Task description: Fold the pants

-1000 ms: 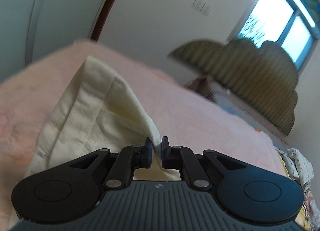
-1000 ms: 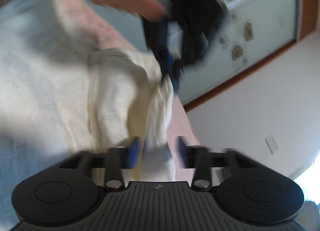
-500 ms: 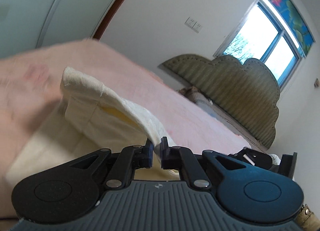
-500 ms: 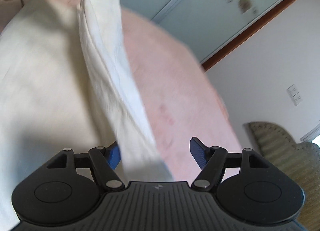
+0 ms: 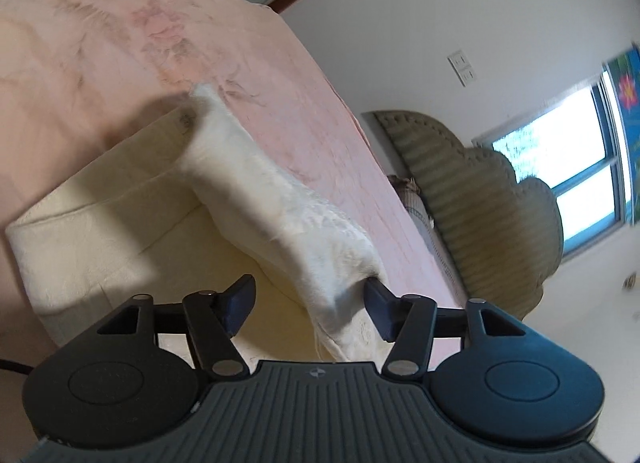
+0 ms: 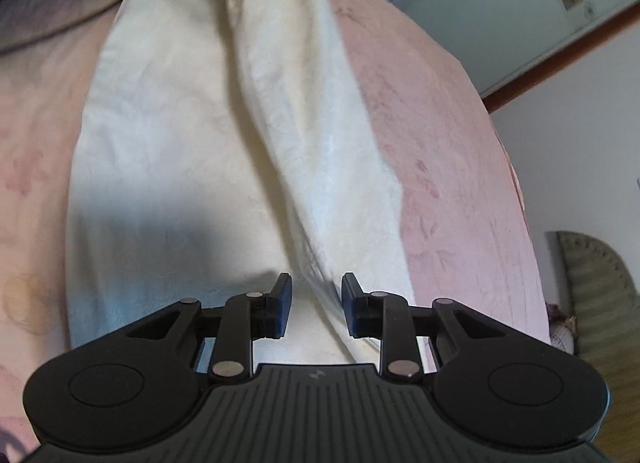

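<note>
Cream pants (image 5: 120, 231) lie spread on the pink bedspread (image 5: 100, 35), filling the lower left of the left view, with 1 raised fold running up the middle of the frame. The left gripper (image 5: 310, 305) stands wide open, fabric draped against its right finger, nothing clamped. In the right view, the right gripper (image 6: 316, 305) is partly open, the fold of the pants (image 6: 172, 123) passing between its 2 fingers, not pinched.

Cream-white pants (image 5: 132, 231) of lightly crinkled fabric lie spread flat, partly folded; one long fold of cloth (image 6: 316, 111) rises off the flat layer as a raised ridge running lengthwise along its right side, beside the bare pink surface
</note>
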The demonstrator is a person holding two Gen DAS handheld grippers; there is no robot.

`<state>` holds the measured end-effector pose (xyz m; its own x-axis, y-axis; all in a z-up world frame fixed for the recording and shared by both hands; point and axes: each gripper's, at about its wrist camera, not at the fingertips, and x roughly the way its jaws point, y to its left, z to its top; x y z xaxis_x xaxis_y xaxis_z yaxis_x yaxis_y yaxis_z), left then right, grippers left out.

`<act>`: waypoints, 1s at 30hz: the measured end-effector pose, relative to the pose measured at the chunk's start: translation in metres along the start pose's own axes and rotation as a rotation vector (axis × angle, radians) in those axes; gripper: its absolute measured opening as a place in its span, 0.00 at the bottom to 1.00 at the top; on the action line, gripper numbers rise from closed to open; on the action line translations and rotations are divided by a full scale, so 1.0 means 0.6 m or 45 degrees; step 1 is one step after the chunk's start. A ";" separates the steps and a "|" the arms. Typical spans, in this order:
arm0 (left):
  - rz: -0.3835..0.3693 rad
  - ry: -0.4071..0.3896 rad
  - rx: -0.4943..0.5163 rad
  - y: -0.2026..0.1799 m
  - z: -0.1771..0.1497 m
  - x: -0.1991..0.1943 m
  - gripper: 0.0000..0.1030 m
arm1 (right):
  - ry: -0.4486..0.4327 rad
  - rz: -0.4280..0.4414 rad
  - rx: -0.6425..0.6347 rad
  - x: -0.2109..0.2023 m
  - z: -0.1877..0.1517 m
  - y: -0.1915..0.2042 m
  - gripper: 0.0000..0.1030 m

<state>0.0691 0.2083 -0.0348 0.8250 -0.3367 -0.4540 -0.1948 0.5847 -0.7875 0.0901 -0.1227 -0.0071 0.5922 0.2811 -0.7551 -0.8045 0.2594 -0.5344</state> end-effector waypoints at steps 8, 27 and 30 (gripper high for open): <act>-0.056 -0.107 -0.017 0.001 -0.005 -0.035 0.73 | 0.161 -0.038 -0.246 0.054 0.007 0.005 0.25; 0.002 -0.015 0.045 0.000 0.003 -0.017 0.18 | 0.205 -0.116 -0.329 0.082 0.011 0.012 0.13; -0.011 -0.039 0.088 -0.006 0.008 -0.021 0.14 | 0.208 -0.109 -0.243 0.075 0.012 0.005 0.06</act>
<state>0.0620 0.2142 -0.0240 0.8426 -0.3197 -0.4334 -0.1512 0.6320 -0.7601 0.1147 -0.1027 -0.0397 0.6555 0.1087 -0.7473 -0.7552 0.0924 -0.6490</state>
